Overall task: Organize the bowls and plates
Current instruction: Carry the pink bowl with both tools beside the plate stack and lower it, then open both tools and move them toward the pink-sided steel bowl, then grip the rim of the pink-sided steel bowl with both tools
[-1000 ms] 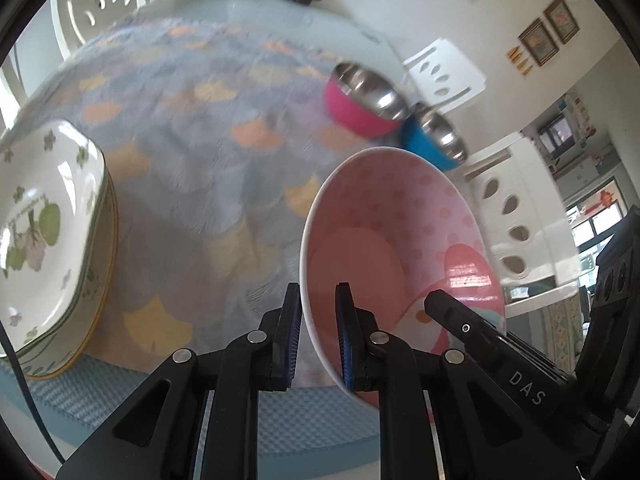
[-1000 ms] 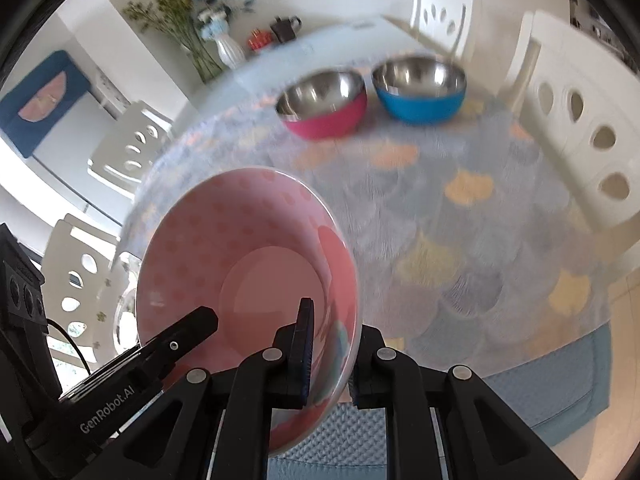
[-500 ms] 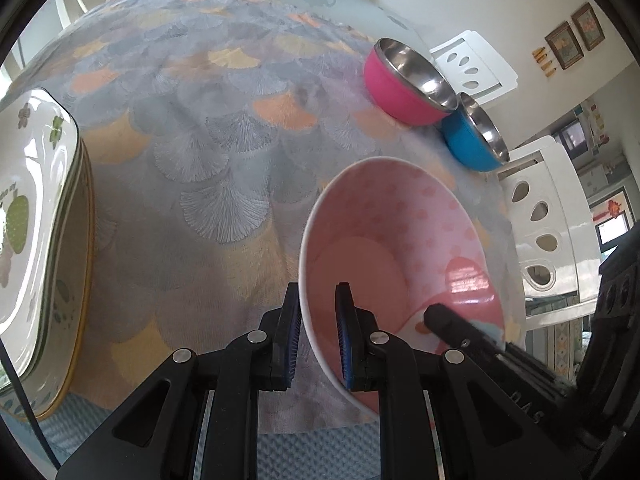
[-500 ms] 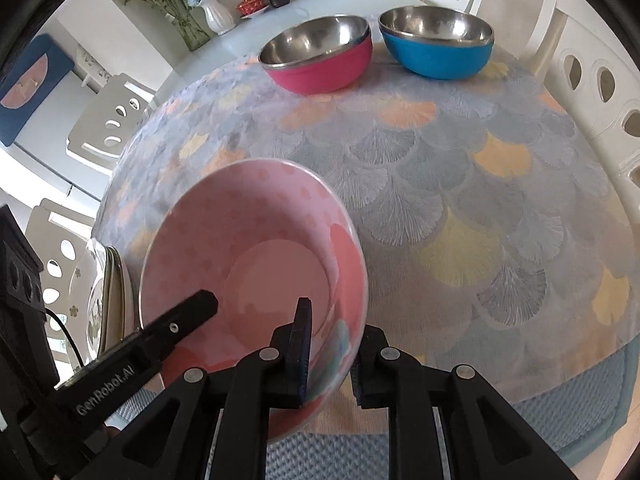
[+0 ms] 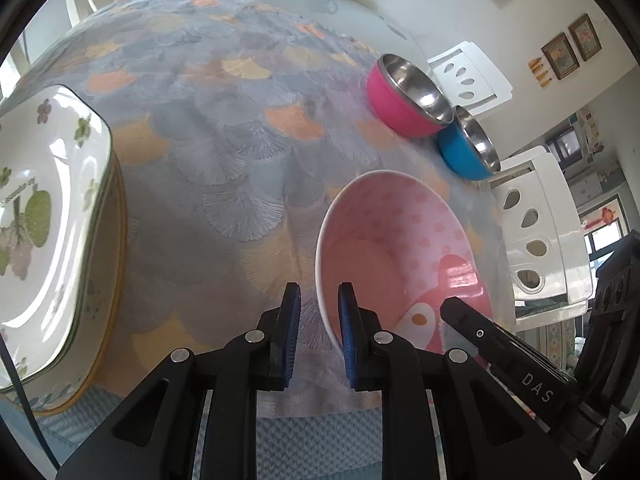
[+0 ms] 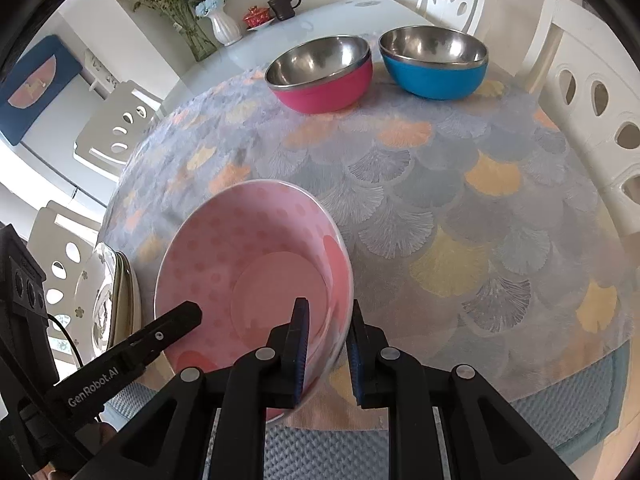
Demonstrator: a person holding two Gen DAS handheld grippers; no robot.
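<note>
On the patterned worktop (image 6: 440, 208), both tools, left tool (image 5: 319, 320) and right tool (image 6: 327, 344), clamp the pink bowl (image 6: 248, 264) by opposite rims; next, probably set it down gently.

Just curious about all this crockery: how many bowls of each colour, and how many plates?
Pink dotted bowl: 1
Magenta steel bowl: 1
Blue steel bowl: 1
Floral plates, stacked: at least 2, exact count unclear
Total: at least 5
</note>
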